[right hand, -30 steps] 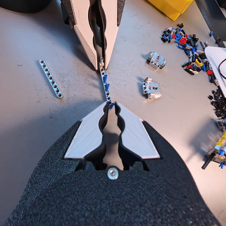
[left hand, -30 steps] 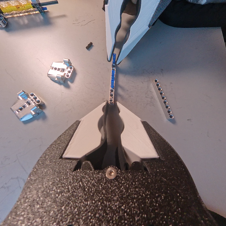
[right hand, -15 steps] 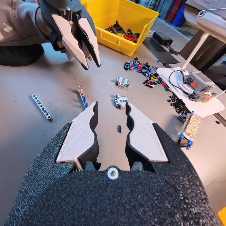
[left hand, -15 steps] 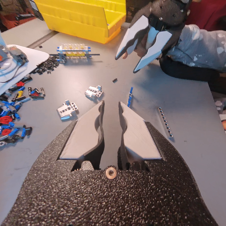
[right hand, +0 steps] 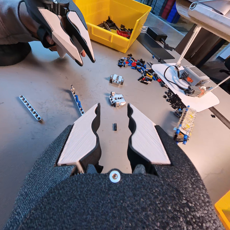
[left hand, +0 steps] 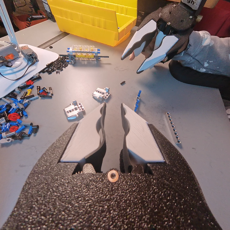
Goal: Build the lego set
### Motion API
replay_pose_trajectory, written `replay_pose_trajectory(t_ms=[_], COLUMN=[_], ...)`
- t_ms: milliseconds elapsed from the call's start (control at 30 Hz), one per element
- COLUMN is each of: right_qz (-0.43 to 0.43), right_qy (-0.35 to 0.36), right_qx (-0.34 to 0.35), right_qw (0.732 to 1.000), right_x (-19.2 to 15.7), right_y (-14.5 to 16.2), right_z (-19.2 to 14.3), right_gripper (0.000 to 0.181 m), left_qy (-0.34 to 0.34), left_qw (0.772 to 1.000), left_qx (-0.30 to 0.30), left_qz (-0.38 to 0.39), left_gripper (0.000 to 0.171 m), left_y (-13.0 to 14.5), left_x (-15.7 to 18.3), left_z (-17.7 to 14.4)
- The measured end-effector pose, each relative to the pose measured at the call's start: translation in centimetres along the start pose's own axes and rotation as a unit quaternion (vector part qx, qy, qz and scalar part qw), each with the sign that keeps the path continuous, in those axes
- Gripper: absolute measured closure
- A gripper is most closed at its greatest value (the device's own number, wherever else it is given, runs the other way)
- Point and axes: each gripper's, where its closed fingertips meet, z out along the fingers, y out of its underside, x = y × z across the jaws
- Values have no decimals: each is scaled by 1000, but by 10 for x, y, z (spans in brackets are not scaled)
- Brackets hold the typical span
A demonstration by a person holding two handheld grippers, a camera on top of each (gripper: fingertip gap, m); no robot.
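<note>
A thin silver beam with blue pins (left hand: 137, 101) lies on the grey table (left hand: 186, 112), also in the right wrist view (right hand: 77, 99). My left gripper (left hand: 113, 105) is open and empty, raised above the table, the beam just right of its right fingertip. My right gripper (right hand: 113, 104) is open and empty, raised, with a small black pin (right hand: 115, 127) on the table between its fingers. Each gripper also shows in the other's view, held in a gloved hand: the right gripper (left hand: 129, 65) and the left gripper (right hand: 87, 62).
A bare silver beam (left hand: 172, 128) lies to the side. Two silver panel pieces (right hand: 116, 79) (right hand: 117, 99) lie mid-table. Loose small parts (right hand: 138, 67), a yellow bin (right hand: 117, 24), a white tray with a motor (right hand: 186, 87) and a clear-yellow assembly (right hand: 185, 124) stand around. About 12 cm separates my left fingertips from my right.
Both grippers let go of the beam with blue pins, opened and rose away from the table. The beam now lies on the table.
</note>
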Motion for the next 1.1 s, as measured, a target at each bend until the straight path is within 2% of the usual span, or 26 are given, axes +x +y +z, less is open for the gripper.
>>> replay_pose_trajectory(t_ms=[167,267,333,400,467,533,600,733,900,1100], right_qz=[1,1,1,-1,-4,-6,-5,-4,1,-4], right_qy=[12,15,14,13,14,14,14,22,29,31], right_qx=[-17,-19,-16,-11,-9,-9,-12,-19,-21,-26], right_qw=[1000,1000,1000,1000,1000,1000,1000,1000,999,999], right_x=[4,5,5,5,4,4,4,6,9,7], right_y=[7,8,7,5,4,4,6,8,9,10], right_z=[2,3,2,1,0,1,3,5,5,5], right_gripper=[142,143,144,145,146,147,148,150,151,152], left_qy=[-28,-20,28,113,185,221,219,192,175,173], left_qw=[999,999,999,993,981,970,962,949,940,939], left_qx=[-32,-38,-31,-26,-53,-99,-142,-209,-244,-241], left_qz=[-3,-7,-10,-15,-6,33,85,136,162,175], left_gripper=[152,152,154,156,156,154,151,150,150,156], left_y=[12,14,11,5,8,19,31,55,70,70], left_x=[-9,-8,7,37,70,99,119,126,122,121], left_z=[5,5,2,-4,-9,-6,3,14,16,16])
